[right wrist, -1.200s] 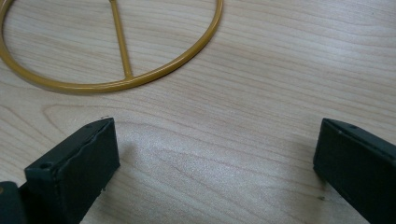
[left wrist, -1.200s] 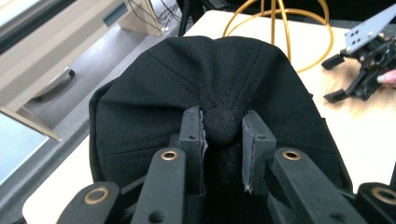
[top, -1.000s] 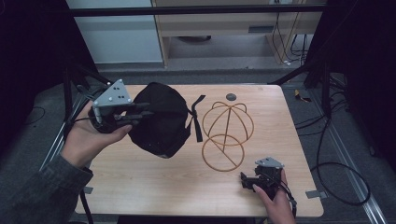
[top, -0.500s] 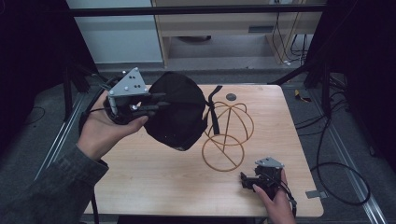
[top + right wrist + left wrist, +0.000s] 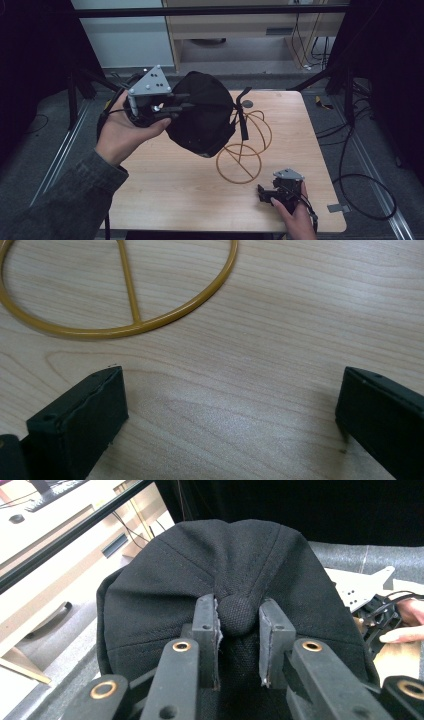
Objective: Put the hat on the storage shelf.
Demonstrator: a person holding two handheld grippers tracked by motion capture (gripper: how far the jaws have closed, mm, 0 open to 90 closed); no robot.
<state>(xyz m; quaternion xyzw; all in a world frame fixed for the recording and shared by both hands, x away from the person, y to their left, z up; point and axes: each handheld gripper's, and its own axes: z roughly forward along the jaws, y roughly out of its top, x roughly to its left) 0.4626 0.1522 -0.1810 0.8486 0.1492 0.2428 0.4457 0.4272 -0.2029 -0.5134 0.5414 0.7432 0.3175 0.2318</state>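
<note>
Wooden table (image 5: 175,185), wire stand (image 5: 245,145) at its middle. Black cap (image 5: 202,120) held up above table, just left of stand, touching its top. Left gripper (image 5: 239,630) raised, palm up, jaws pinching cap's top button (image 5: 237,614). Right gripper (image 5: 230,415) low at table's near-right corner, jaws wide, nothing btwn.

Light wooden table (image 5: 175,185); gold wire stand (image 5: 242,150) at centre-right, small dark disc (image 5: 247,104) near far edge.

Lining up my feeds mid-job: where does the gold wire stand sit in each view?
High view: wire stand right of centre, beside the black cap.
Left gripper view: not in it.
Right gripper view: base ring top left.
Shared landmark: wooden table.
</note>
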